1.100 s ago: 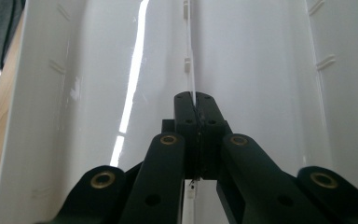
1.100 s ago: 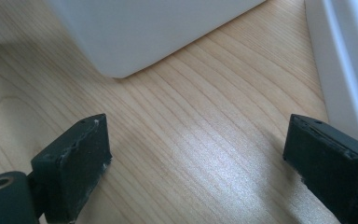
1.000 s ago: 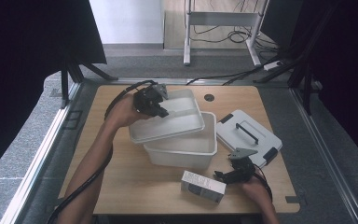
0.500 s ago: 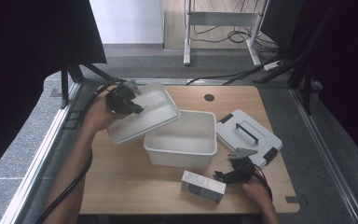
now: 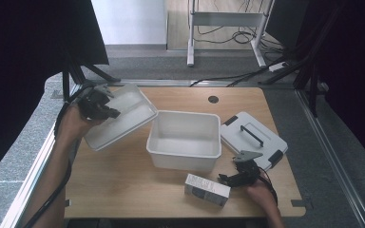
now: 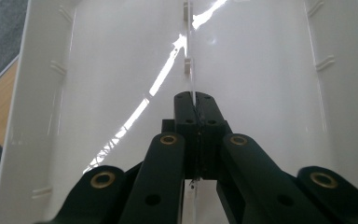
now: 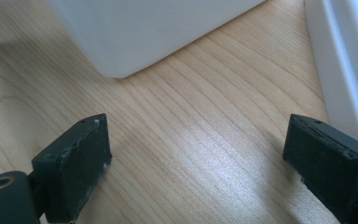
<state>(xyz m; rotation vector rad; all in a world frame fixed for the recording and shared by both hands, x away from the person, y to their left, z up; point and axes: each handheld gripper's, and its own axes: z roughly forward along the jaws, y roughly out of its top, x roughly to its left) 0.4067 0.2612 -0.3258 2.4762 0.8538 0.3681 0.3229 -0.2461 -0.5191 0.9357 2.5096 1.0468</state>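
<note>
I am holding the tray in my left tool, whose jaws are clamped tight on the thin divider down its middle; the tray is tilted, hanging over the bench's left end, clear of the bin. My right tool is resting with jaws wide apart and nothing between them, near the small box. Judged done: tray out of the bin. Judged left: setting it down. The lid is lying beside the bin.

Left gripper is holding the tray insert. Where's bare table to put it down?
The tray insert fits best on the bare wood left of the white tub, down to the near edge. Crowded right: lid, small box, right gripper.
</note>
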